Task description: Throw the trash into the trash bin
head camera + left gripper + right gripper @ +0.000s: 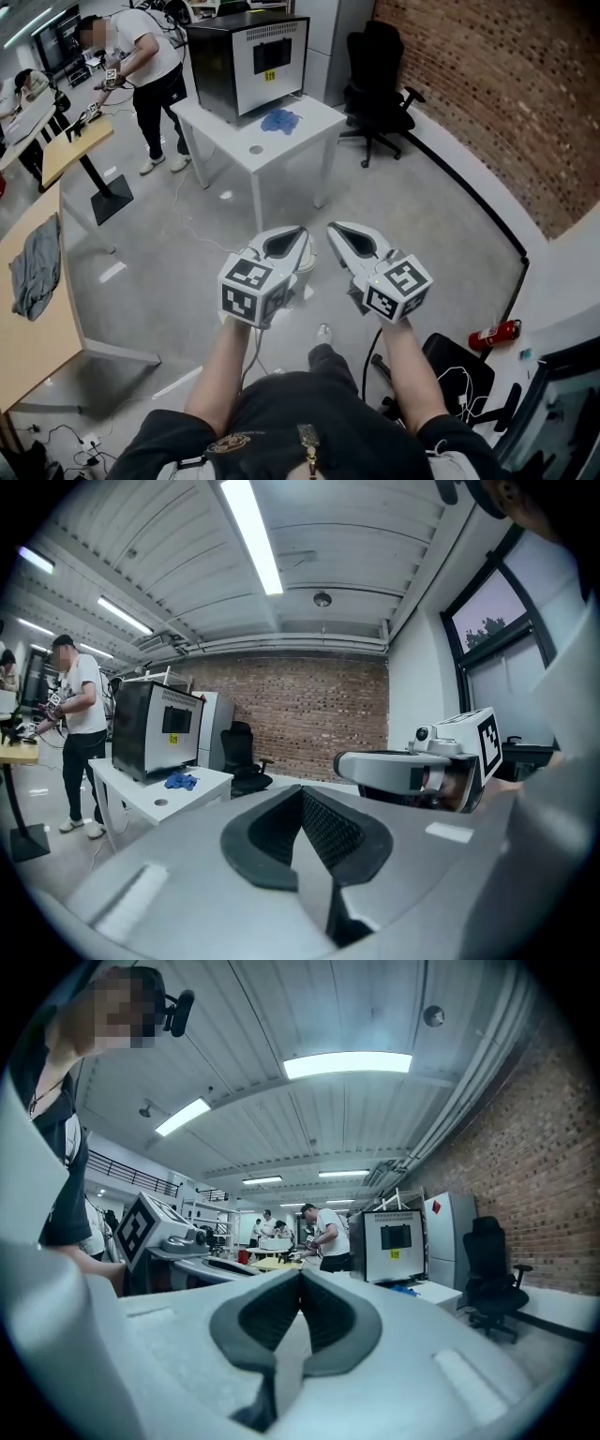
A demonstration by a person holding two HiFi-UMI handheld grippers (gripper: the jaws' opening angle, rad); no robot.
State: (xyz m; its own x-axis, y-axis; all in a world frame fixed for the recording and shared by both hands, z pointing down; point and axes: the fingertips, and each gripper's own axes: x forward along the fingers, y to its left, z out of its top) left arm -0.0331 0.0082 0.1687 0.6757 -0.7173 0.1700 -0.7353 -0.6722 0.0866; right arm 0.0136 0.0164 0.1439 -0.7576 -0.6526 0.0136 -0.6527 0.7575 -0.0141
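Over grey floor (pixel 450 216), both grippers' (pixel 300 232) (pixel 335 229) jaws meet, empty.

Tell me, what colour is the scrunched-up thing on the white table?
Blue. The scrunched-up thing on the white table shows best in the head view.

left tongs (pixel 298 232) and right tongs (pixel 337 230): pale grey moulded shells, dark-lined recesses, each with a black-and-white marker cube (pixel 251 291). wearer: dark top (pixel 281 427), small gold emblem.
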